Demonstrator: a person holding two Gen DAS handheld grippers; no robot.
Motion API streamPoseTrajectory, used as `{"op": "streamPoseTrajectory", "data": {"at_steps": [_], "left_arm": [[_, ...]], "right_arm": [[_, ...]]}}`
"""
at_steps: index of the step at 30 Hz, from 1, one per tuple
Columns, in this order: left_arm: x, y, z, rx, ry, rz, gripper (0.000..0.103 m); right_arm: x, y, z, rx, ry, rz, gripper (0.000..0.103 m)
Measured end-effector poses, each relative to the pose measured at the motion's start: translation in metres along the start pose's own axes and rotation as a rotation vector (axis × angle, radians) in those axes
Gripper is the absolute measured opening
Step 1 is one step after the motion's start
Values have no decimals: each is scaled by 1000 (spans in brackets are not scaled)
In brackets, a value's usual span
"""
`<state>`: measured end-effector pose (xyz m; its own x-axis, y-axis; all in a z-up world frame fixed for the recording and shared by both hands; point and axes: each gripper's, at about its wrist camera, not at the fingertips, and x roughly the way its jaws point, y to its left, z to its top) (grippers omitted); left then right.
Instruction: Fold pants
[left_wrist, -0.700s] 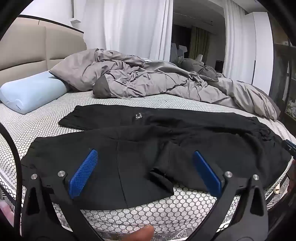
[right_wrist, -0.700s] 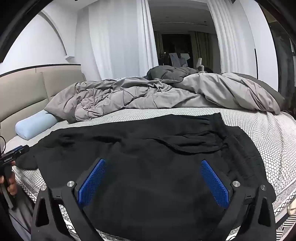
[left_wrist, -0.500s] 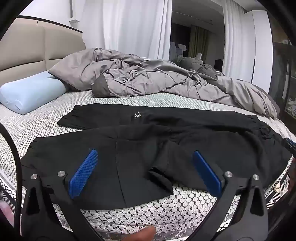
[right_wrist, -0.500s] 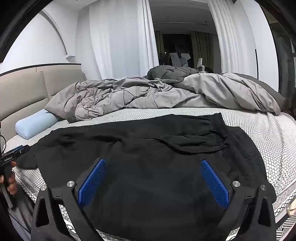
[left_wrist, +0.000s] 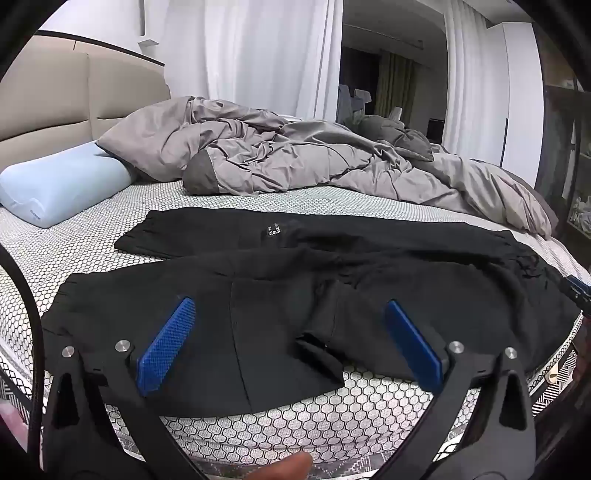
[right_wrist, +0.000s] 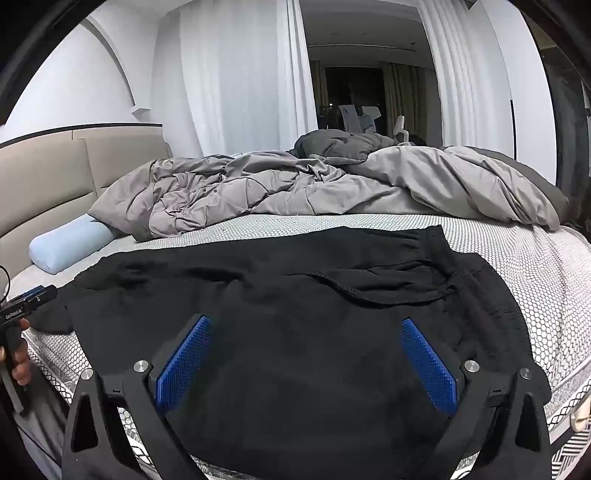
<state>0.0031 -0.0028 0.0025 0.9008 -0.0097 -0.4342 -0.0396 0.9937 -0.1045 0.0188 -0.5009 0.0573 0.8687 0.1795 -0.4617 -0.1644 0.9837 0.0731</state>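
Black pants (left_wrist: 280, 306) lie spread flat across the bed (left_wrist: 314, 410), legs side by side, waistband rumpled; left tool (left_wrist: 291, 347) and right tool (right_wrist: 306, 365) gape wide, empty.

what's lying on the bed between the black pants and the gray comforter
Nothing: in the left wrist view, only a bare strip of honeycomb-patterned mattress separates the black pants from the gray comforter.
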Motion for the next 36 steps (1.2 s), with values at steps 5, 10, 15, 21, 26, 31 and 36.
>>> {"op": "streamPoseTrajectory", "data": {"at_steps": [5, 10, 15, 21, 26, 31, 36], "left_arm": [[-4, -1, -1, -2, -5, -4, 102], [-4, -1, -1, -3, -5, -6, 102], [-5, -2, -1, -4, -6, -7, 102], [-7, -1, -1, -8, -5, -6, 102], [-6, -1, -1, -8, -4, -7, 102], [-7, -1, 0, -7, -6, -7, 102], [-8, -1, 0, -10, -5, -8, 102]], "right_arm": [[-3, 4, 0, -9, -2, -5, 103], [-3, 6, -1, -14, -3, -9, 103], [-4, 8, -1, -20, -6, -11, 103], [-4, 5, 1, -9, -4, -7, 103], [-5, 5, 1, -8, -4, -10, 103], [-4, 6, 1, -17, -7, -8, 103], [-3, 7, 2, -26, -12, -17, 103]]}}
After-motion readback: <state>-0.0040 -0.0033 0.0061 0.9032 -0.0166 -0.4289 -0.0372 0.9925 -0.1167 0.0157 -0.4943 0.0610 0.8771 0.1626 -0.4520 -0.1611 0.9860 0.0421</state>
